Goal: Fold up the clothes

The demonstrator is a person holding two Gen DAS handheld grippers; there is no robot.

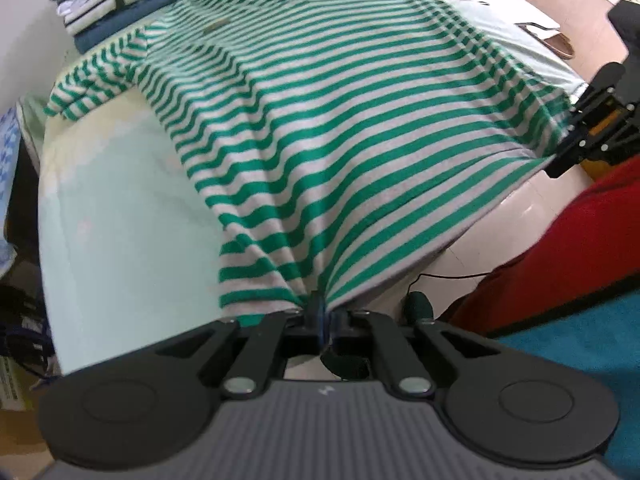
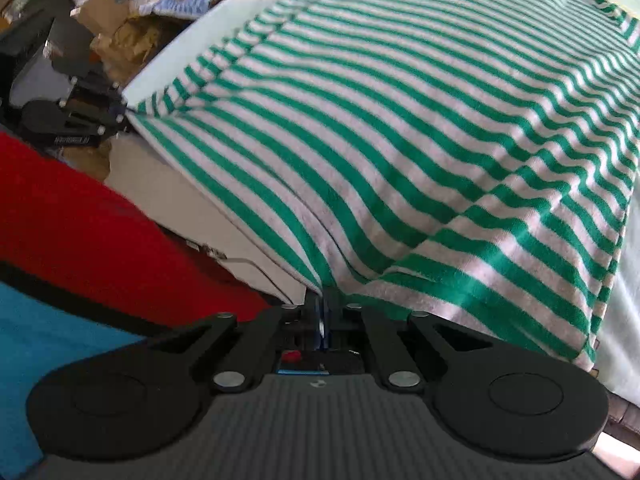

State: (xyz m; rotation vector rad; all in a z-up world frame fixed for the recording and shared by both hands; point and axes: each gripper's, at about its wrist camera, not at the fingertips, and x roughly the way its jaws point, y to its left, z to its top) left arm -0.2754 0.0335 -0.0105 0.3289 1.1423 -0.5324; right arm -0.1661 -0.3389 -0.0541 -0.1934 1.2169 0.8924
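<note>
A green-and-white striped shirt (image 1: pixel 328 120) lies spread on a pale green surface (image 1: pixel 120 208), collar at the far end, its lower hem lifted off the near edge. In the left wrist view my left gripper (image 1: pixel 320 314) is shut on one hem corner, the fabric bunching into the jaws. My right gripper (image 1: pixel 576 140) grips the other hem corner at the right. From the right wrist view, the right gripper (image 2: pixel 325 308) is shut on the striped shirt (image 2: pixel 400 140), and the left gripper (image 2: pixel 120 116) pinches the far corner at the left.
A stack of folded clothes (image 1: pixel 112 4) sits at the back left of the surface. Cardboard boxes and clutter (image 2: pixel 120 28) stand beyond the left edge. The person's red garment (image 1: pixel 568 248) and blue cloth (image 1: pixel 580 344) are close by. A black cable (image 1: pixel 440 276) runs on the floor.
</note>
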